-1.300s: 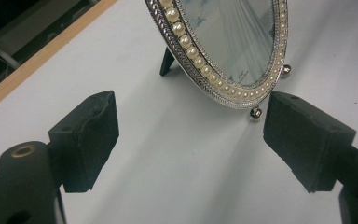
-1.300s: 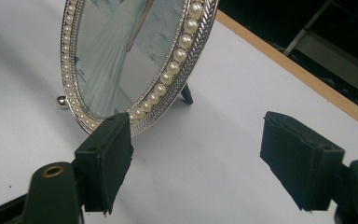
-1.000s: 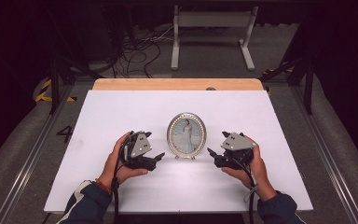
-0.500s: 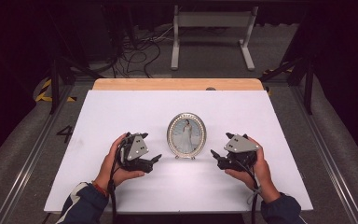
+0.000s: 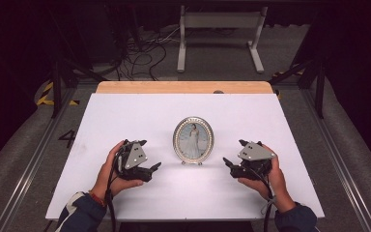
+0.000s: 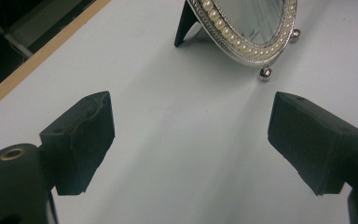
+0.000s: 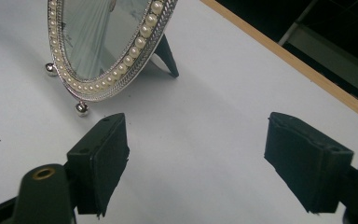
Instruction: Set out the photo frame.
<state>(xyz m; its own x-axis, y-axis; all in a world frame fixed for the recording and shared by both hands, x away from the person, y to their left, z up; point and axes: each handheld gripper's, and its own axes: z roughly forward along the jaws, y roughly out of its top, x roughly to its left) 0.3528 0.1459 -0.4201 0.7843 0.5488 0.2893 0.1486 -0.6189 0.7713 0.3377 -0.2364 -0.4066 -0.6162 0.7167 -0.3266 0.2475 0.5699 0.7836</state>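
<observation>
White table (image 5: 140, 116), oval frame (image 5: 193, 140) (top cropped)

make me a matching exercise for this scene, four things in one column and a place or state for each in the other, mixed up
Things
1. frame
2. left claw
3. right claw
4. wooden strip

Places or states
A. along the far edge of the table
B. open, on the table to the right of the frame
C. upright on its stand, mid-table between the claws
D. open, on the table to the left of the frame

Pairs: 1-C, 2-D, 3-B, 4-A
</observation>
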